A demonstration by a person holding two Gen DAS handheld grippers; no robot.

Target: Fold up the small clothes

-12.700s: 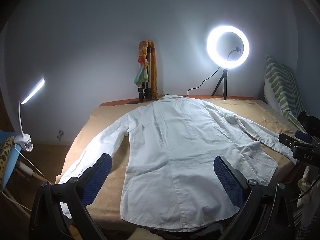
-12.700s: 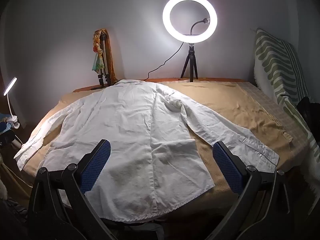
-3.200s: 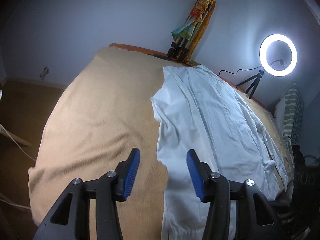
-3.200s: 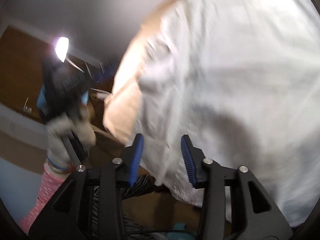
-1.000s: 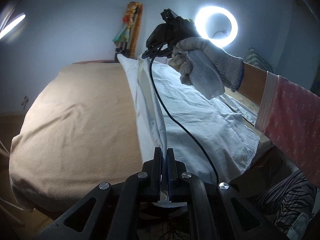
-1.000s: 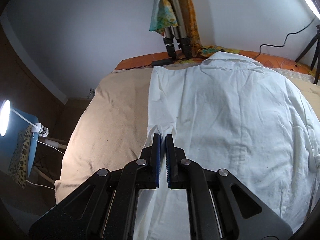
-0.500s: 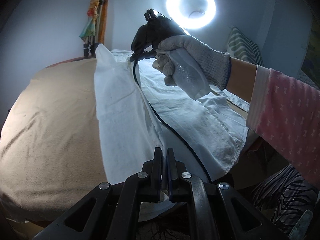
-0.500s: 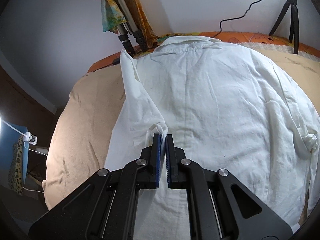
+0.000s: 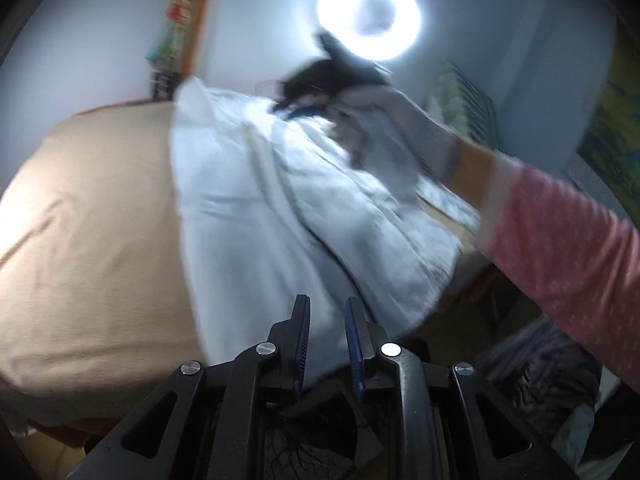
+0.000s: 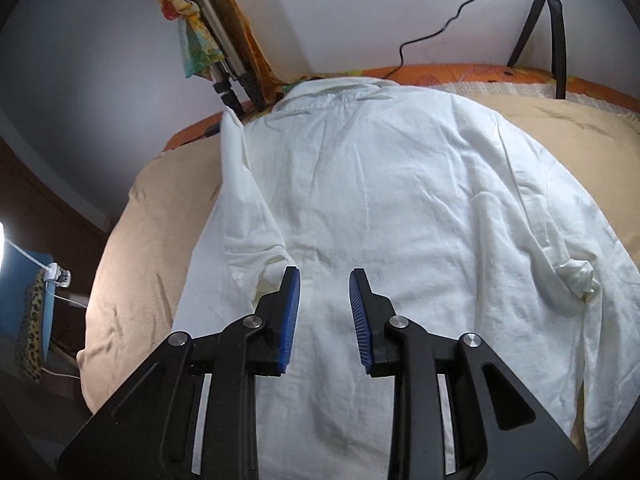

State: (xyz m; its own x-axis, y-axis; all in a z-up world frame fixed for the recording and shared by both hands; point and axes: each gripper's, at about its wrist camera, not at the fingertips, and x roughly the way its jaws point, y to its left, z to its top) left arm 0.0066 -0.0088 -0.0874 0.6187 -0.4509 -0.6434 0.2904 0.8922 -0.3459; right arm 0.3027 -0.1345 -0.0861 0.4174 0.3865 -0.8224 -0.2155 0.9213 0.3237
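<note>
A white shirt (image 10: 400,200) lies back-up on the tan bed cover (image 10: 152,216), collar at the far end. Its left side and sleeve (image 10: 248,216) are folded in over the back. My right gripper (image 10: 324,308) is open and empty, just above the shirt's middle beside the folded sleeve's cuff. My left gripper (image 9: 327,338) is open and empty at the shirt's (image 9: 280,216) near hem; that view is blurred. The gloved right hand with its gripper (image 9: 332,80) shows over the shirt in the left wrist view.
A ring light (image 9: 368,20) on a tripod (image 10: 556,28) stands at the bed's far edge, with a cable (image 10: 440,28). A folded tripod with coloured cloth (image 10: 208,36) leans at the back left. A desk lamp clamp (image 10: 56,276) sits left of the bed. A striped pillow (image 9: 472,108) lies right.
Both grippers have opened and let go of the shirt's left edge. The folded side and sleeve now lie on the shirt's back.
</note>
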